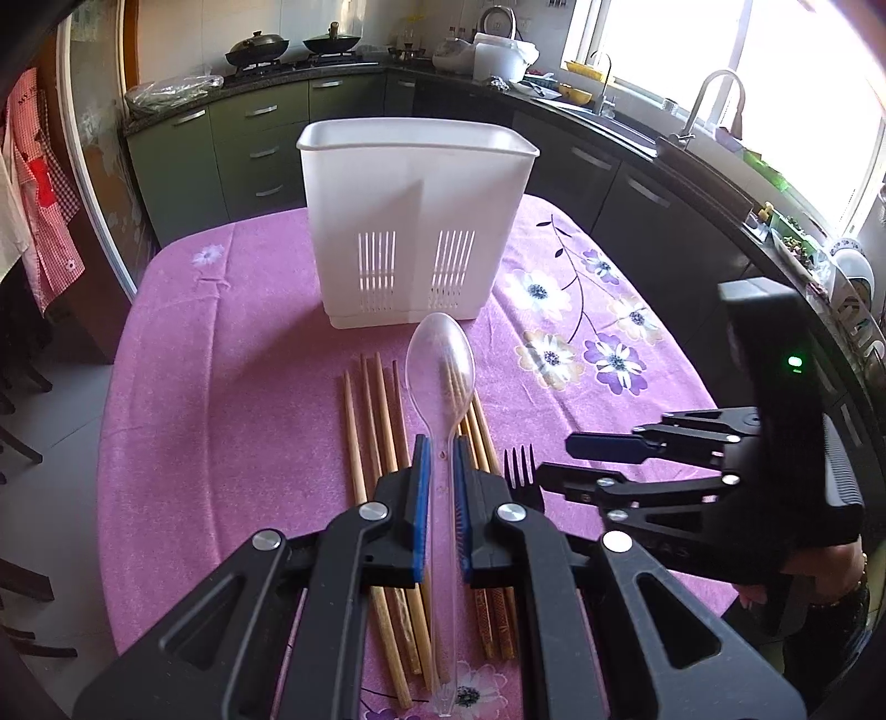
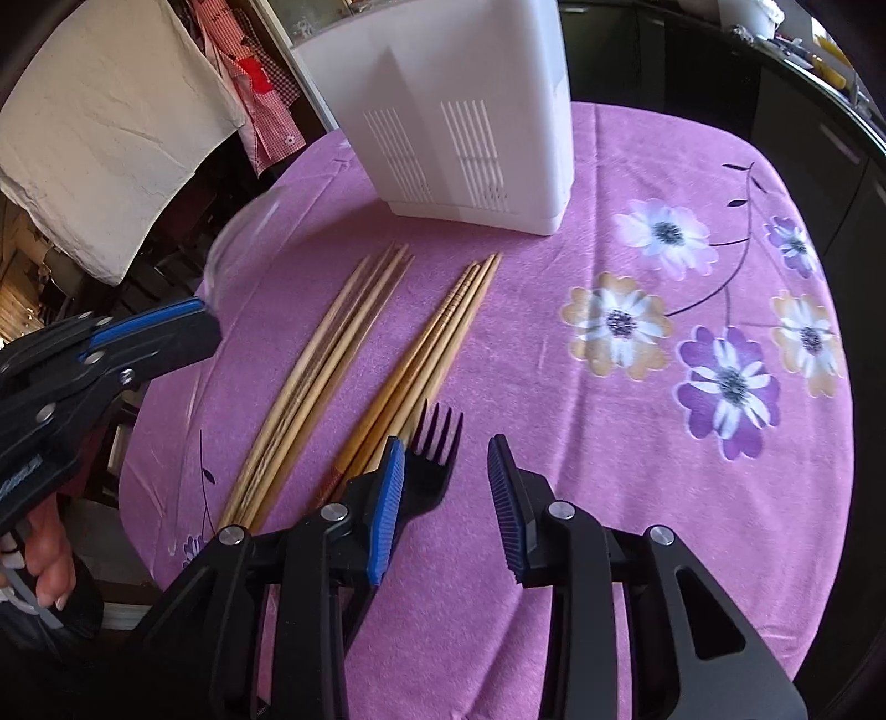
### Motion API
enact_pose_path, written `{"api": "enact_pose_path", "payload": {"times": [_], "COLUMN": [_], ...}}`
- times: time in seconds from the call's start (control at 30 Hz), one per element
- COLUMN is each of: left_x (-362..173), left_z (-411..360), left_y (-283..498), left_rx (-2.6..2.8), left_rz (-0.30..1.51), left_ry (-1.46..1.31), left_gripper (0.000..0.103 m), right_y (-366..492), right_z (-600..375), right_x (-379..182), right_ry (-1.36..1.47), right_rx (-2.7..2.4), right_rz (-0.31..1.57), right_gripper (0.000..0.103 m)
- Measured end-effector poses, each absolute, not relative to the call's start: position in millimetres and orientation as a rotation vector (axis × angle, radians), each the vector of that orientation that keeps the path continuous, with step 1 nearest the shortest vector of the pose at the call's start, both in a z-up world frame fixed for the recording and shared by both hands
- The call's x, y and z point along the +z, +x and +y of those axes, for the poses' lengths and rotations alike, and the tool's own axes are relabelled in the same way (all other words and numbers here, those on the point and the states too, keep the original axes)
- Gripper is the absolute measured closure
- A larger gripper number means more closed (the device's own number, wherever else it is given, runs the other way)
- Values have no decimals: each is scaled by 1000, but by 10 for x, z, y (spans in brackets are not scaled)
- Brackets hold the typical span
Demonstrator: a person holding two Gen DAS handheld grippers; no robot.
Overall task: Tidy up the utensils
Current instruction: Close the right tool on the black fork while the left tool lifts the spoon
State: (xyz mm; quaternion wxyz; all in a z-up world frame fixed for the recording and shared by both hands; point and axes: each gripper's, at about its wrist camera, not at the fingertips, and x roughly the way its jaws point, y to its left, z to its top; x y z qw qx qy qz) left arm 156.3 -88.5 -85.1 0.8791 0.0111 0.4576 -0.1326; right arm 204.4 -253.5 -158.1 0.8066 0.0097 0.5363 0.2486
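Now the left claw (image 1: 440,498) pinches a clear plastic spoon (image 1: 441,376) by its handle; the right claw (image 2: 446,509) is spread.

bare tablecloth (image 2: 637,471) right of fork (image 2: 429,462), chopsticks (image 2: 354,354) crowding left, white caddy (image 1: 415,221) blocking far side

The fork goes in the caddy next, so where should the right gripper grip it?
Grip the black fork at the neck just behind its tines, coming from above. It lies flat beside the chopsticks, so the open right gripper should shift left to straddle it.

A home kitchen: stove with woks (image 1: 257,47), sink faucet (image 1: 714,97), green cabinets (image 1: 249,133).
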Motion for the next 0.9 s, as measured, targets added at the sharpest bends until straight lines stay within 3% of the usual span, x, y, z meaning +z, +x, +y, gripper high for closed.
{"api": "enact_pose_path", "payload": {"times": [0.7,0.77,0.8,0.83,0.9], "left_x": [-863,-868,-869,-877,-885], "left_z": [-917,-914,-909,-905,-889], "left_y": [1547,1550,1554,1552,1561], "left_rx": [-279,-278,-276,-275,-273], "left_rz": [959,959,959,959,961], "left_ry": [52,55,55,54,52], "left_gripper": [95,95,95,95,95], "right_y": [2408,2428,2414,2403,2382], "right_z": [-2339,-2314,-2307,-2296,-2262], "right_x": [-1891,-1893,-1878,-1852,-1815], "right_ry": [110,104,92,75,54], "right_rx": [565,561,557,547,551], "right_rz": [1245,1241,1229,1209,1184], "right_gripper": [69,74,92,97,99]}}
